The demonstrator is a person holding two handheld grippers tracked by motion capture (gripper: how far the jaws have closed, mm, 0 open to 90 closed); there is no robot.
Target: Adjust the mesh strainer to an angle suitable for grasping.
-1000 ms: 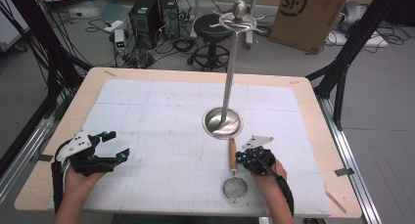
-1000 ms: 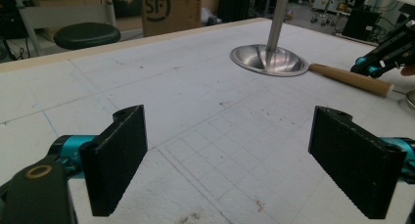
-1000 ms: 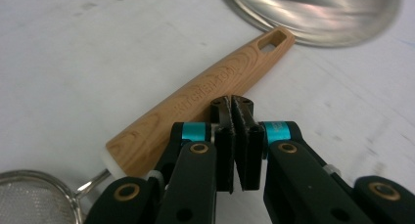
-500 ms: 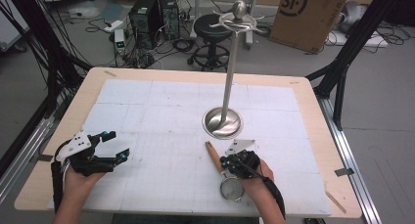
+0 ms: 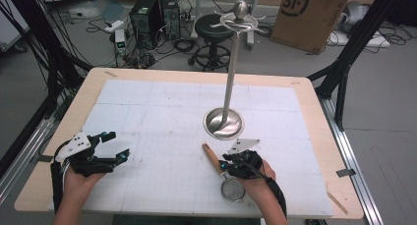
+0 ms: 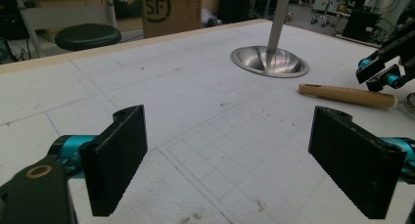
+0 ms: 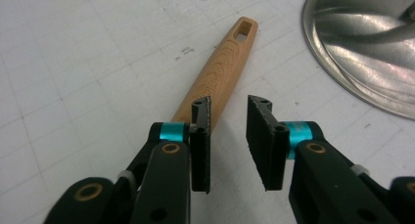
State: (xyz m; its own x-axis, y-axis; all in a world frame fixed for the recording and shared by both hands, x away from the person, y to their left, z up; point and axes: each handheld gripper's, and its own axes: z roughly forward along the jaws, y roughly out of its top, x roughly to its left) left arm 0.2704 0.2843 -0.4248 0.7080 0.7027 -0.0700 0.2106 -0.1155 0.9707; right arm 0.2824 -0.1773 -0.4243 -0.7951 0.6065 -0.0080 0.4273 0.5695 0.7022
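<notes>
The strainer [image 5: 232, 188] lies flat on the bench [image 5: 314, 136], its round mesh bowl just under the person's right hand [image 5: 255, 178] and its wooden handle [image 5: 212, 158] running up and to the left from there in the high view. In the right gripper view the handle [image 7: 220, 72] stretches away from the fingers [image 7: 201, 136], its slotted end farthest off; its near end passes just under and beside the left-hand finger, not squarely between the two. The right gripper [image 5: 227, 162] is held low over the bench, tilted forward and down, the hand behind it and the forearm coming in from the near edge. Its fingers have just been opening and now stand a little apart, a narrow gap between the pads and bare bench showing through it; they press on nothing.

Just past the fingers, to their right, sits the shiny round base [image 7: 362, 43] of the metal stand [image 5: 229, 82], whose pole rises upright to a ring of hooks at the top.

Well off to the other side, the left gripper [image 5: 112, 145] rests in the left hand [image 5: 81, 173] near the bench's near-left corner, held roughly level and aimed across the bench toward the stand. Its fingers [image 6: 120, 160] are spread wide with only white gridded bench between them; the wooden handle lies well beyond its right-hand finger.
</notes>
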